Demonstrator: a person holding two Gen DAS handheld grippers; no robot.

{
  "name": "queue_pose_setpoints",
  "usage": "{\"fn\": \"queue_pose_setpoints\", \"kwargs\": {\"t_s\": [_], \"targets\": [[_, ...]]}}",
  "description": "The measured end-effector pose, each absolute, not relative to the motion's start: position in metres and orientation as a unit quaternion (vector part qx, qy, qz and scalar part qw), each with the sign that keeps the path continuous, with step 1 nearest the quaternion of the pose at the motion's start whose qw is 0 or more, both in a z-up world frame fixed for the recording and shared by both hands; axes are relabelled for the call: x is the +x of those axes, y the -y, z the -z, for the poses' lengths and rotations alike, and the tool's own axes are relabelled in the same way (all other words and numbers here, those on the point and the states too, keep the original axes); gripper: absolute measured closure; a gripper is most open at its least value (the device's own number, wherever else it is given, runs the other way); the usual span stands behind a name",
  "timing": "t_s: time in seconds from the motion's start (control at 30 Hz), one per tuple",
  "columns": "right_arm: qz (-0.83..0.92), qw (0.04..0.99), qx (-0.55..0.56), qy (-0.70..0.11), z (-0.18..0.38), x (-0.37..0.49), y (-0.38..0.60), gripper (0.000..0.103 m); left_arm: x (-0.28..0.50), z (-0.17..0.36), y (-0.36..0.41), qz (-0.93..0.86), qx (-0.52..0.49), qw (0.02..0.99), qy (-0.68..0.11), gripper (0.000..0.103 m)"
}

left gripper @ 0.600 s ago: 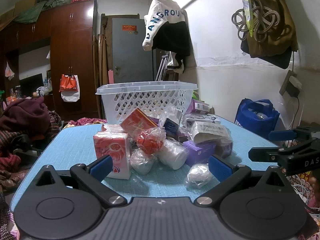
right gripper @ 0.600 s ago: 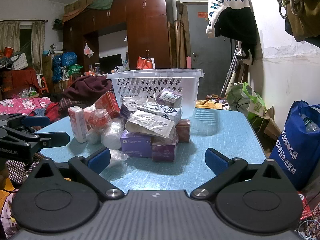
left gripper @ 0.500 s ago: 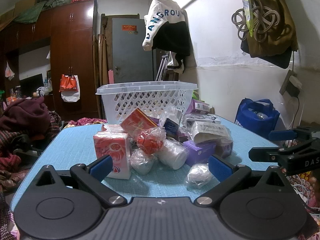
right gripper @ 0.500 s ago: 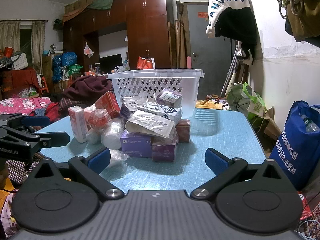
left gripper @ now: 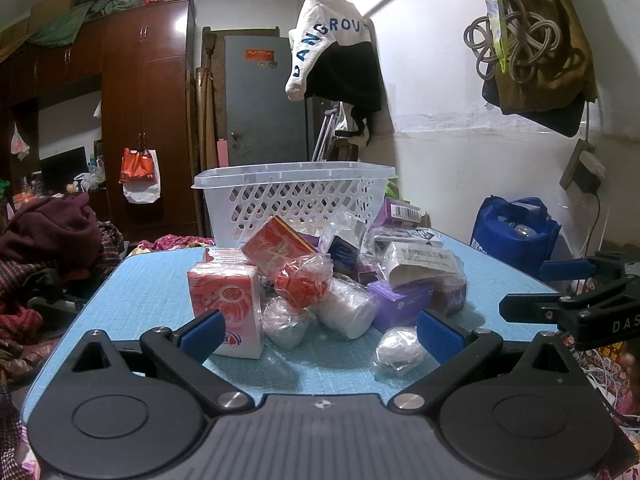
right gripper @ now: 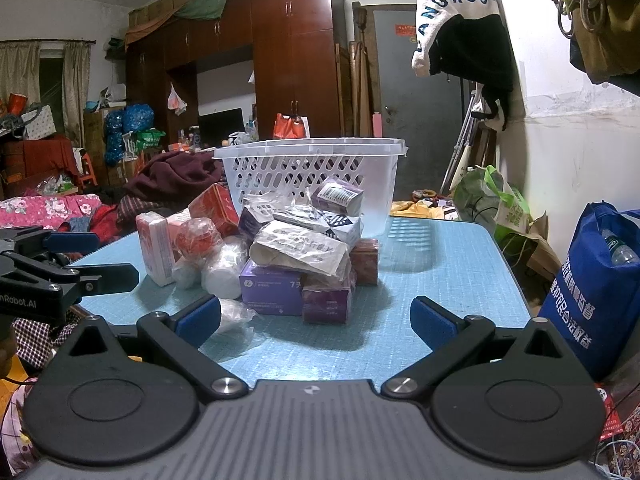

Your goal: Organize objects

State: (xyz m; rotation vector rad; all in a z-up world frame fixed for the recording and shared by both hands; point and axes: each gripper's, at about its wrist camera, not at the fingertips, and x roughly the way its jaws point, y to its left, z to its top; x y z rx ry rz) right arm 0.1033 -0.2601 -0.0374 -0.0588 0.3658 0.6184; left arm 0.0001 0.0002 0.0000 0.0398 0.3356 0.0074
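Note:
A heap of small packages sits mid-table: a pink tissue pack [left gripper: 224, 308], a red box [left gripper: 276, 246], a red wrapped ball [left gripper: 302, 282], white wrapped rolls [left gripper: 346, 312], purple boxes [right gripper: 272, 286] and a paper-wrapped packet [right gripper: 300, 246]. A loose clear-wrapped bundle [left gripper: 398, 350] lies nearest. A white lattice basket [left gripper: 294, 196] stands behind the heap. My left gripper [left gripper: 320, 336] is open and empty at the table's near edge. My right gripper [right gripper: 316, 320] is open and empty, just short of the purple boxes.
The blue table [right gripper: 440, 264] has bare surface right of the heap. A blue shopping bag [right gripper: 596, 280] stands beside the table's right edge. Clothes lie piled to the left [left gripper: 48, 236]. A wall with hanging garments [left gripper: 332, 64] runs along the right.

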Motion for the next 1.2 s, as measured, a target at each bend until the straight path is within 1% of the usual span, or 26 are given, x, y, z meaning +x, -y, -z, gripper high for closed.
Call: {"fn": "queue_pose_setpoints", "kwargs": {"t_s": [1.2], "targets": [[-0.299,0.937,-0.028,-0.178,0.0366,0.1024,0.2636,0.000,0.0006,0.0014,-0.0013,-0.005,0.020,0.986,-0.167,0.000]]}}
